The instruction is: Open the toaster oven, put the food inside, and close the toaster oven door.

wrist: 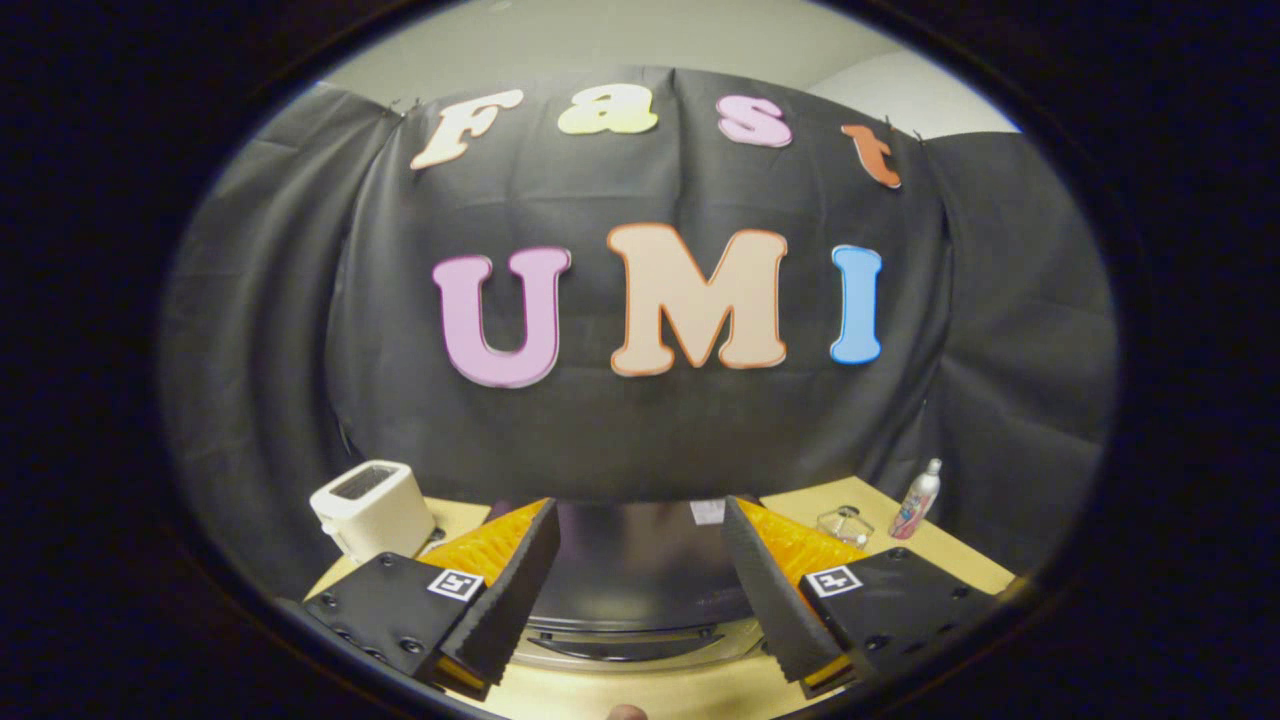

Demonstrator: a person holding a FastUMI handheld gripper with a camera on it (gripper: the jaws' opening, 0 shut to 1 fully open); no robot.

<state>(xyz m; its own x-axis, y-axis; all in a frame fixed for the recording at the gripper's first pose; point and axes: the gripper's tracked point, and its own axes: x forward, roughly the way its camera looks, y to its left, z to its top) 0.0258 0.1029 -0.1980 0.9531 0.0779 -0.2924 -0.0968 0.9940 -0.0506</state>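
The toaster oven [640, 570] stands on the wooden table [640, 690], right between my fingers and just below them. I look down on its dark glossy top. Nearer to me, a silver strip of its front [630, 650] shows with a dark curved bar across it. From this angle I cannot tell how the door stands. My gripper [640, 505] hangs open above the oven, the fingers wide apart with nothing between the pads. A small clear glass dish [845, 522] sits on the table beyond the right finger; what it holds is too small to make out.
A white toaster [368, 508] stands on the table's left end, beyond the left finger. A small spray bottle [918, 500] stands at the far right near the table's edge. The black cloth wall rises directly behind the oven. A fingertip [628, 712] shows at the near table edge.
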